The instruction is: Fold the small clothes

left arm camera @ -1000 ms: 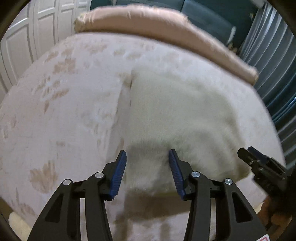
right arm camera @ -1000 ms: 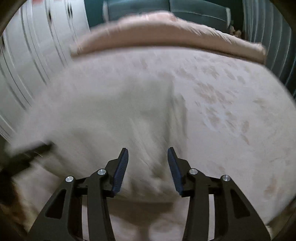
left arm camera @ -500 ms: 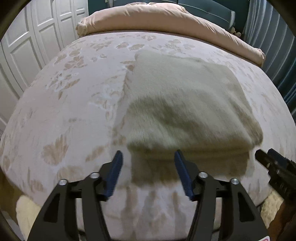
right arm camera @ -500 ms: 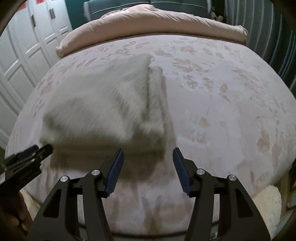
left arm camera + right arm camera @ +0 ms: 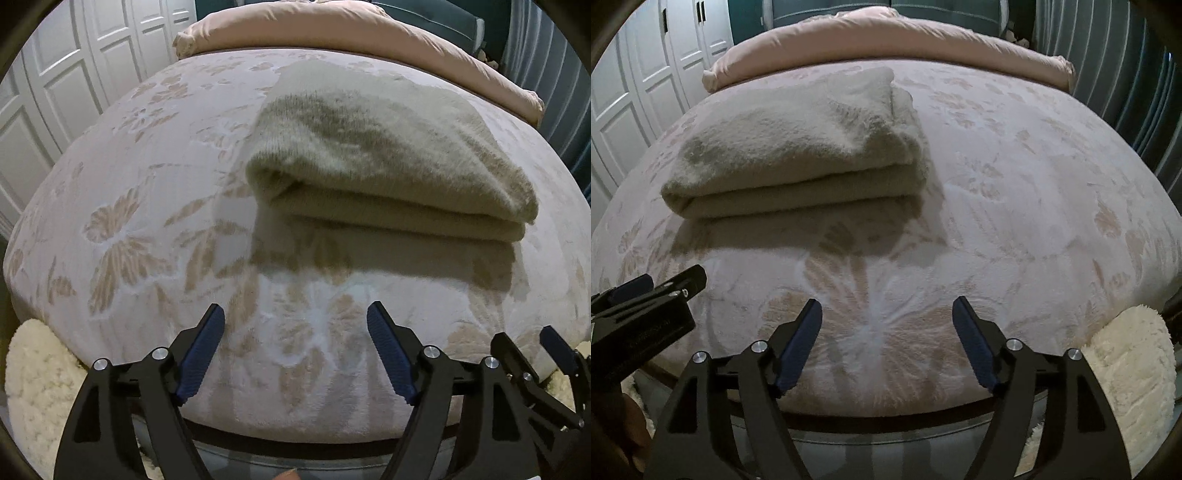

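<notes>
A fuzzy beige garment lies folded in a thick stack on the bed; it also shows in the right wrist view. My left gripper is open and empty, hovering near the bed's front edge, short of the fold. My right gripper is open and empty too, in front and to the right of the garment. Each gripper shows at the edge of the other's view: the right one in the left wrist view, the left one in the right wrist view.
The bed has a pink floral cover and a rolled pink duvet at its far end. White panelled wardrobe doors stand left, blue curtains right. A cream fluffy rug lies on the floor by the bed.
Both grippers have drawn back from the folded garment towards the front edge of the bed, and their jaws have opened wider. The garment lies still.
</notes>
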Action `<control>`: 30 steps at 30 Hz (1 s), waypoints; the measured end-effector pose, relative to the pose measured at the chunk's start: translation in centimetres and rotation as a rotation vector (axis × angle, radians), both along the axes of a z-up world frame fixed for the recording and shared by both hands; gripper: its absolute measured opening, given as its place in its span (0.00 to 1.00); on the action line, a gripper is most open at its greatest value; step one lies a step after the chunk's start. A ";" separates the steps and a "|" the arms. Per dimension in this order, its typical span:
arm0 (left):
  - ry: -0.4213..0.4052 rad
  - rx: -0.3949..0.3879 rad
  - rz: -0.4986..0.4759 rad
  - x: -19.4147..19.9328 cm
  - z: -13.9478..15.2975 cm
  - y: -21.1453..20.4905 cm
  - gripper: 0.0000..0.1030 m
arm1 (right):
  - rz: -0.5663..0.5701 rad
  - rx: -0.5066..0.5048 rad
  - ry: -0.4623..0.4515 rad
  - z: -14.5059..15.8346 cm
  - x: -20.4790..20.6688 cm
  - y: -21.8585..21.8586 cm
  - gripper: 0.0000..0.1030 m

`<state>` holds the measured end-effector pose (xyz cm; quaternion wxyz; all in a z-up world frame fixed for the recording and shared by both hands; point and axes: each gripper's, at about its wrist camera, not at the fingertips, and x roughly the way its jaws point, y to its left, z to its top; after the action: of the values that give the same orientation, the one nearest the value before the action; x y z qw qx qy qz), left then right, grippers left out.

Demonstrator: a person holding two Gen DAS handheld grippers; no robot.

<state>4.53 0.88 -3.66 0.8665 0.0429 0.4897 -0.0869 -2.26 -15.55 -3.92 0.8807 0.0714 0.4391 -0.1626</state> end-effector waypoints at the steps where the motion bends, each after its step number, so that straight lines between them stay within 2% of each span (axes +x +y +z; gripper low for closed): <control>1: -0.004 0.008 0.003 -0.1 -0.3 0.0 0.75 | -0.003 -0.003 -0.006 -0.1 -0.1 0.0 0.73; 9: -0.056 0.032 -0.008 -1.1 -1.3 -0.4 0.84 | -0.015 0.044 -0.015 -1.4 0.2 -0.3 0.82; 17: -0.095 0.033 -0.013 -2.0 -2.0 -0.6 0.88 | -0.021 0.024 -0.022 -2.3 0.4 -0.1 0.88; 30: -0.095 0.041 -0.014 -2.0 -2.1 -0.3 0.88 | -0.023 0.013 -0.023 -2.5 0.3 0.4 0.89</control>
<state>2.57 0.56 -5.71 0.8870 0.0682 0.4495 -0.0805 -1.93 -15.13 -6.46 0.8834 0.0840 0.4289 -0.1693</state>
